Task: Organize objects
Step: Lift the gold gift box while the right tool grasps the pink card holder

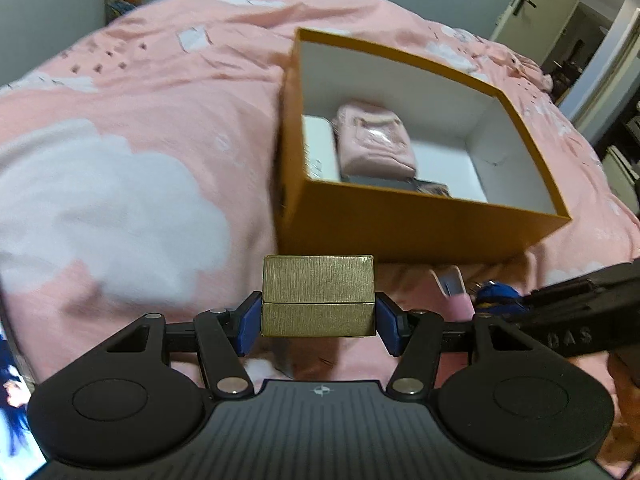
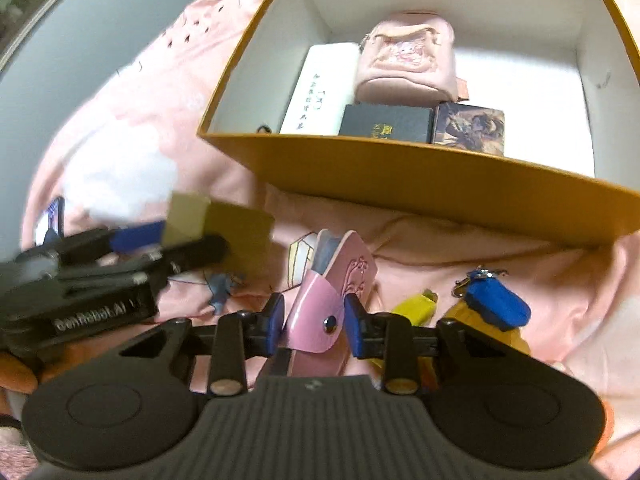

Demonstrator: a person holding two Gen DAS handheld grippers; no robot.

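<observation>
Plainly, the chief risk is a slip: the pink leather case [image 2: 326,304] sits tilted between the right gripper [image 2: 314,326] pads, gripped near its snap end only, so a swing toward the orange box [image 2: 420,184] could twist it loose onto the pink bedspread [image 1: 160,92]. The left gripper [image 1: 318,320], jaws wide, clamps a gold box [image 1: 318,296] by its sides just in front of the orange box. Its lid seam could part if squeezed unevenly.
</observation>
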